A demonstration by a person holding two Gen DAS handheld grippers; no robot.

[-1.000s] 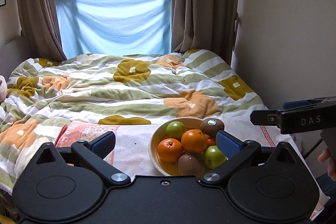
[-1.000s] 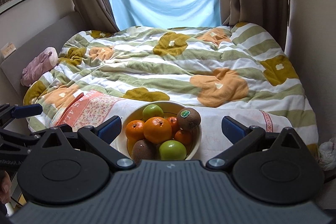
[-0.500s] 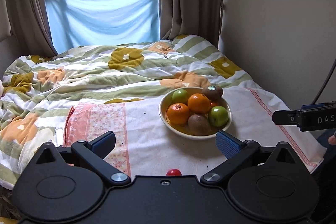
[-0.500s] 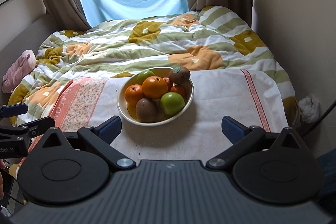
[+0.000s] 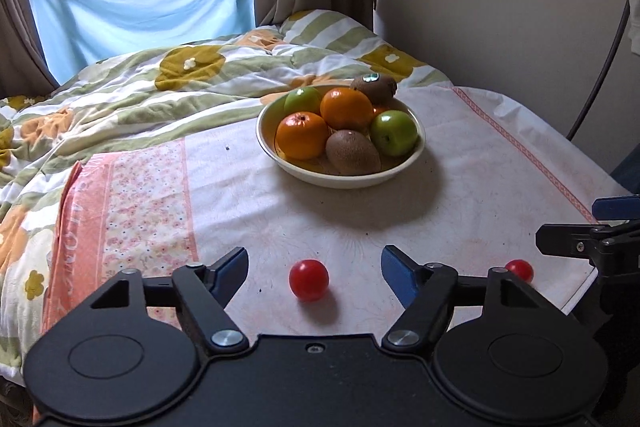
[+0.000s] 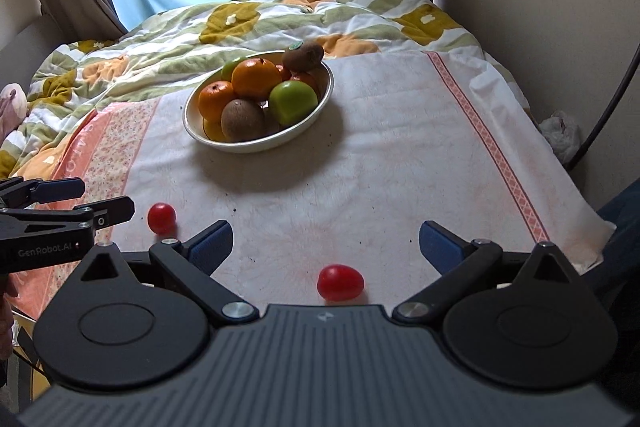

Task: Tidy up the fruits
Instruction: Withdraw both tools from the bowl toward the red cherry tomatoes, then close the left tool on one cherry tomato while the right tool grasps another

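Observation:
A cream bowl [image 5: 340, 181] [image 6: 256, 146] holds oranges [image 5: 302, 135], green apples [image 5: 394, 133] and kiwis [image 5: 352, 151] on a white cloth. Two red cherry tomatoes lie loose near the cloth's front edge. One tomato [image 5: 309, 279] [image 6: 161, 218] sits between the fingers of my left gripper [image 5: 314, 263] [image 6: 106, 197], whose jaws are closing without touching it. The other tomato [image 6: 340, 283] [image 5: 519, 269] lies between the wide-open fingers of my right gripper [image 6: 325, 241] [image 5: 568, 223], close to its body and untouched.
The white cloth [image 6: 400, 155] with its pink floral border [image 5: 132, 203] covers a flat surface at the foot of a bed with a striped flowered quilt [image 5: 160, 95]. A wall [image 5: 500, 7] and a dark cable [image 6: 612, 99] stand to the right. Curtains and a blue sheet hang behind.
Both grippers have sunk toward the front of the cloth, so the bowl now lies farther ahead. The two tomatoes have come into view between the fingers. The left jaws have narrowed.

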